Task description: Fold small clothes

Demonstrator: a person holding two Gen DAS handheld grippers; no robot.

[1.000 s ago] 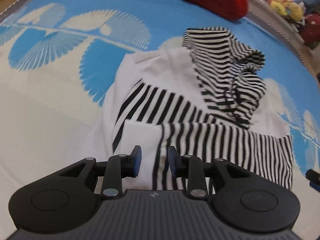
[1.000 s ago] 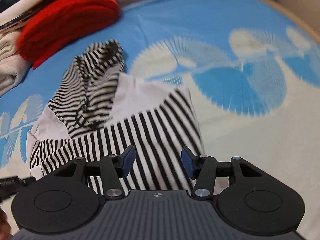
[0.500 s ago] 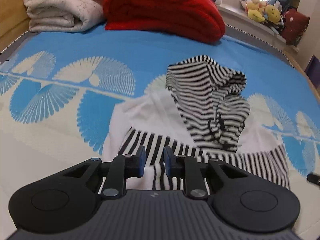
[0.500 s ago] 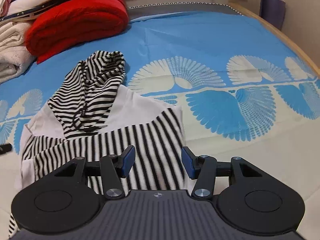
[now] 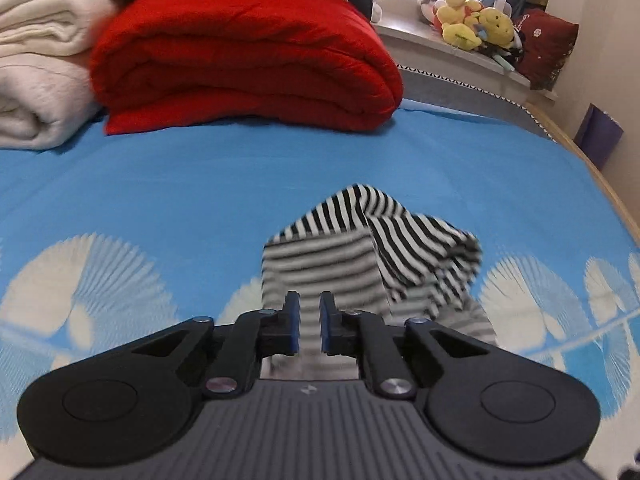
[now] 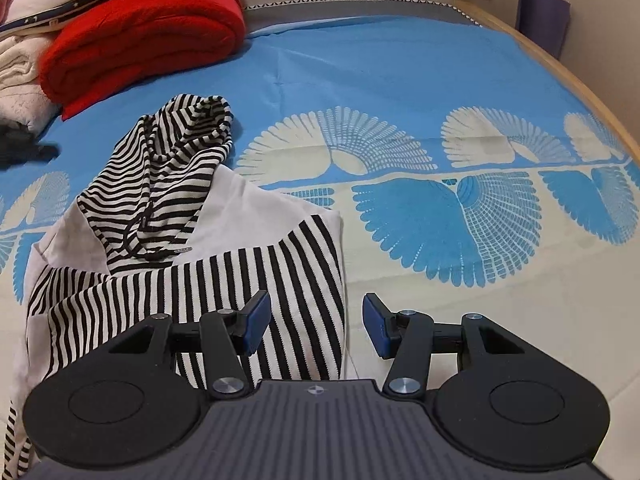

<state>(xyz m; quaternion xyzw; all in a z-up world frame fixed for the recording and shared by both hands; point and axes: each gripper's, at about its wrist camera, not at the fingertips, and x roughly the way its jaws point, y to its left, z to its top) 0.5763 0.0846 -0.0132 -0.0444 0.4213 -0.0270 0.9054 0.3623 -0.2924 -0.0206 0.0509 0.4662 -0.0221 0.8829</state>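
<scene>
My left gripper [image 5: 308,322] has its jaws closing on a fold of the striped hoodie [image 6: 192,240], cloth between them, lifted off the bed [image 6: 400,80] so that layer can swing over toward the hood. My right gripper [image 6: 316,326] hangs with jaws about half open and empty, just above the hoodie's near right edge, ready to steady it. The hoodie lies ahead of my right jaws and to their left, long axis running away from me, hood [image 6: 180,152] farthest.
</scene>
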